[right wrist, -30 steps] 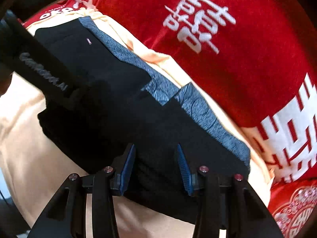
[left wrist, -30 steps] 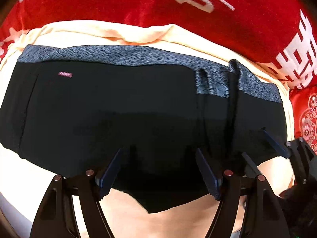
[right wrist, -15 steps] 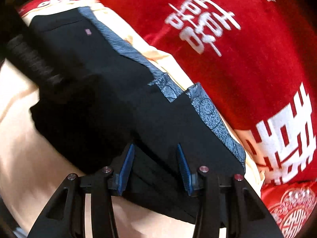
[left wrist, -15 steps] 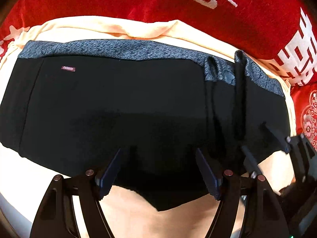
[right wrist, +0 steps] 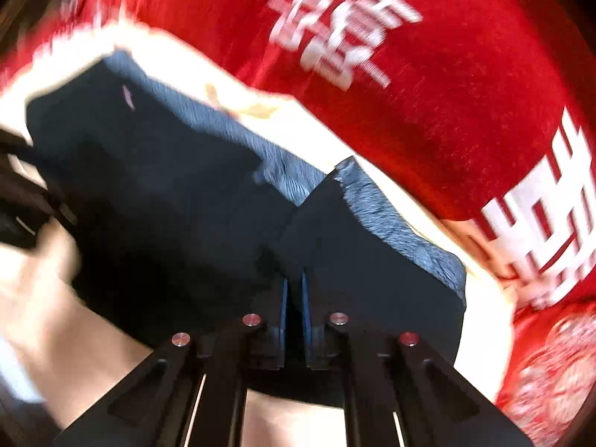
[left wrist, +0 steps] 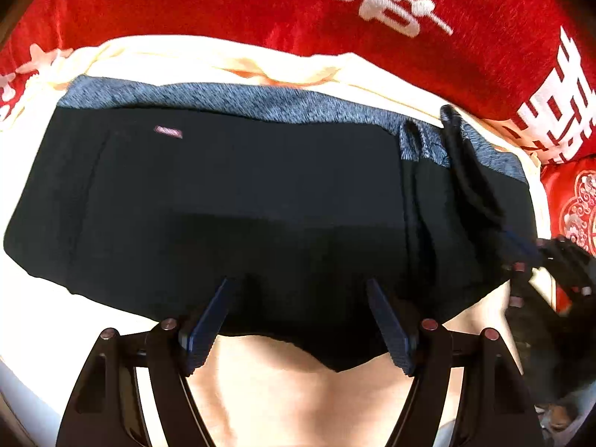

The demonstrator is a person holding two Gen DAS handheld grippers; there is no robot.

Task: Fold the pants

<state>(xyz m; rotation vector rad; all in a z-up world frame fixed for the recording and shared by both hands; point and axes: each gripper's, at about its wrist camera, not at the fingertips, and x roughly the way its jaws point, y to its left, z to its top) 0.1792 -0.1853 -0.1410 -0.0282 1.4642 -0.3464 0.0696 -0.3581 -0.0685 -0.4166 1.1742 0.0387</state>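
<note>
Red cloth [left wrist: 223,3] with white characters covers the far side of the surface, and a cream sheet [left wrist: 290,395] lies over the near part. On that sheet I see the pants [left wrist: 231,205], black with a grey-blue waistband [left wrist: 231,98] along their far edge, spread flat from the sheet's left edge almost to its right. A small pink label sits near the pants' far left corner.

My left gripper [left wrist: 298,320] points down over the near hem, its fingers well apart, one on each side of the hem, pressing on nothing that I can see.

My right gripper [right wrist: 294,298] is at the pants' right end, its fingers drawn together and clamped on a pinch of black cloth. From there the cloth rises into a raised fold, with the waistband's right end lifted. That view is blurred.
</note>
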